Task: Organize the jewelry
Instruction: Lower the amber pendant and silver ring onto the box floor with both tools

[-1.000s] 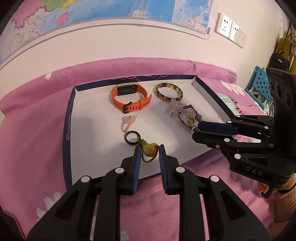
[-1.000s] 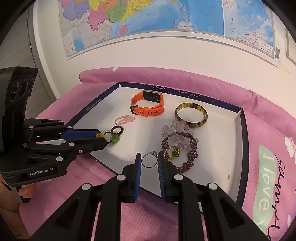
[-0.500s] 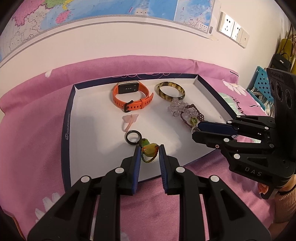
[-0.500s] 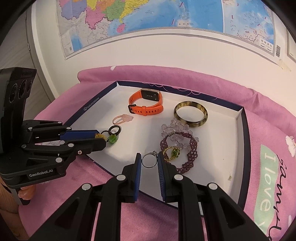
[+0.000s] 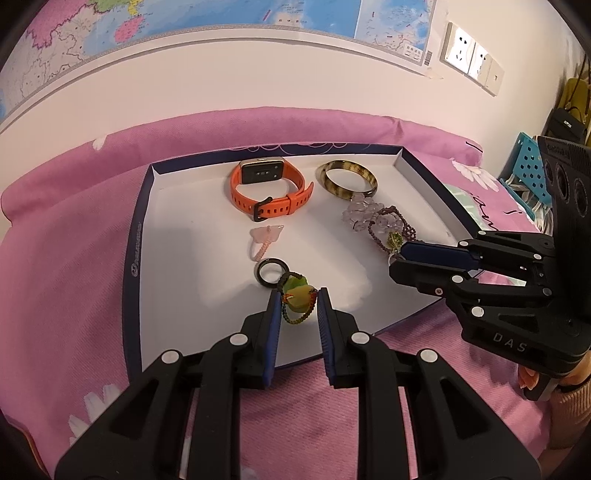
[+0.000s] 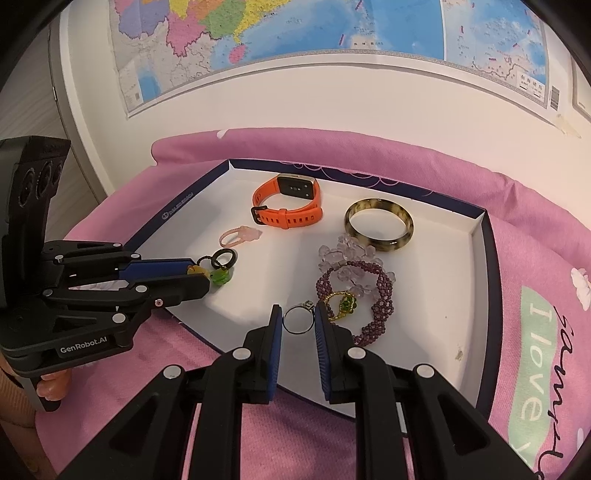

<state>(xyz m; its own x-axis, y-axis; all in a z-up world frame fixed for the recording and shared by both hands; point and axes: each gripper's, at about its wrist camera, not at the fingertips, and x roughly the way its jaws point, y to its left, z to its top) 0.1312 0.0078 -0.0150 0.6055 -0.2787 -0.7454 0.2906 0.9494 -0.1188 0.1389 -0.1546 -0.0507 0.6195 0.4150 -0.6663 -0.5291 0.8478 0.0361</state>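
While the left gripper [image 5: 297,301] pinches a green-and-yellow bead charm [image 5: 298,294] between its blue pads, the charm's cord loops reach up the left-wrist view to a black ring [image 5: 272,272] lying flat on the tray floor just beyond the fingertips. Pads of the right gripper [image 6: 298,320] press on either side of a thin silver ring [image 6: 297,320], which stands on edge with its small setting at the upper right and its open face toward the camera. Both held pieces sit at the near edge of a shallow white tray [image 5: 177,258] with a dark blue rim, set on a pink bedspread [image 5: 66,258]. Just right of the silver ring lies a purple beaded bracelet [image 6: 373,295], with a gold-and-green ring [image 6: 341,304] inside its loop and a cluster of clear beads [image 6: 345,251] touching its far side. Beyond these, a mottled amber bangle [image 6: 379,229] lies flat near the far wall. An orange smartwatch [image 6: 290,205], its strap buckled into a loop, rests on its side with the long axis running left to right and its screen facing the tray's far wall. A pink ring [image 6: 240,236] lies between the watch and the black ring. A map [image 6: 295,33] hangs on the wall behind.
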